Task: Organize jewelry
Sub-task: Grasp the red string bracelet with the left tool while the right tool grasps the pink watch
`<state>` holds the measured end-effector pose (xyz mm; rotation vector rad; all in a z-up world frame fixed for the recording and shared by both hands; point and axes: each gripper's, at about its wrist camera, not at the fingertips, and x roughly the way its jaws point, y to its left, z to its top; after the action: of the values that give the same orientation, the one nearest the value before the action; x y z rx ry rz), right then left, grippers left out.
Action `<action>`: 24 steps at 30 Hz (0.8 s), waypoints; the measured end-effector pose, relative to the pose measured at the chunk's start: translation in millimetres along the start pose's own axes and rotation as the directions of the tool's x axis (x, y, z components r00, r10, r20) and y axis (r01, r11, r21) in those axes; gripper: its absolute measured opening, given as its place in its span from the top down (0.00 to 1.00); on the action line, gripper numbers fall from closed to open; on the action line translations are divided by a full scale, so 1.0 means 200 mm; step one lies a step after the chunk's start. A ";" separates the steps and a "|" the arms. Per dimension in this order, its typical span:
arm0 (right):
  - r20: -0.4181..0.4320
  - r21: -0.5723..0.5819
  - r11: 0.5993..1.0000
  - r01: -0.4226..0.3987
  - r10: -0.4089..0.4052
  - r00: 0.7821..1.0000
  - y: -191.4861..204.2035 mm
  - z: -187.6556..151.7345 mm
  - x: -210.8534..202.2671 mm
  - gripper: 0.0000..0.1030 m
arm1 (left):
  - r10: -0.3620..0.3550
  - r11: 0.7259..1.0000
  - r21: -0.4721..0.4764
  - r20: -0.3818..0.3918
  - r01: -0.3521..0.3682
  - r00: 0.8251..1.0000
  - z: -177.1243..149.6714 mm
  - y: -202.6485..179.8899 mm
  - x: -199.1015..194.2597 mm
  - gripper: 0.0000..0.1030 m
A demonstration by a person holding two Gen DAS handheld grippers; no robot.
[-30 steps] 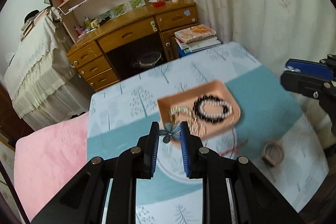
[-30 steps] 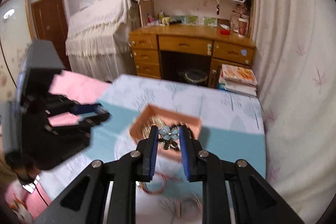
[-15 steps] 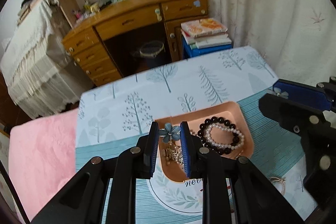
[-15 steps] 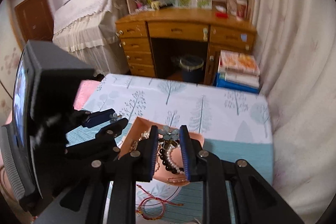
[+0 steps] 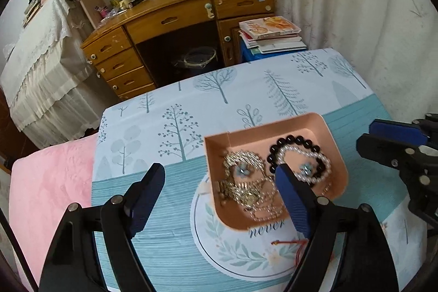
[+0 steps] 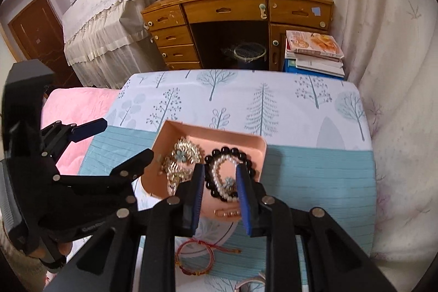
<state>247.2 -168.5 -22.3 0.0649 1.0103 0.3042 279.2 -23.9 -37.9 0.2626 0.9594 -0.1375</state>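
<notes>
A peach tray [image 5: 325, 127] [image 6: 254, 141] sits on the tree-print table. It holds gold chains [image 5: 246, 182] [image 6: 180, 155] with a blue flower earring [image 5: 241, 171] on them, and a black bead bracelet [image 5: 295, 140] [image 6: 232, 151] with a pearl bracelet [image 5: 314, 155]. A second blue flower earring [image 5: 305, 168] [image 6: 229, 181] lies on the beads. My left gripper [image 5: 219, 192] is wide open over the tray's near left. My right gripper [image 6: 220, 186] is open above the second earring, which lies free.
A red string bracelet [image 6: 194, 253] [image 5: 298, 244] lies on the table in front of the tray. A pink cloth [image 5: 49, 188] covers the surface to the left. A wooden desk [image 5: 175, 18] and a stack of books [image 5: 271, 34] stand beyond the table.
Both grippers were shut on blue flower earrings above the tray. Both have opened and the earrings now lie in the tray. Both grippers have come lower and closer to it.
</notes>
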 end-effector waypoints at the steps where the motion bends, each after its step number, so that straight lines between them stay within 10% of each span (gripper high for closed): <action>1: -0.004 0.002 1.000 -0.006 0.006 1.000 -0.01 -0.03 0.00 0.77 | -0.007 1.000 0.007 0.004 0.007 1.000 -0.02 -0.01 -0.01 0.21; 14: -0.041 0.057 0.998 -0.024 0.026 0.999 -0.16 -0.39 -0.05 0.77 | -0.073 0.983 0.172 0.061 0.062 0.995 -0.32 -0.31 -0.18 0.21; 24: -0.096 0.105 0.994 0.019 -0.009 0.995 -0.32 -0.65 -0.04 0.77 | -0.108 0.973 0.200 -0.044 0.115 0.993 -0.50 -0.48 -0.02 0.21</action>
<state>147.7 -243.4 -97.2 0.1399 1.1207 0.2426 175.1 -87.3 -104.1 0.3997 0.9939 -0.3362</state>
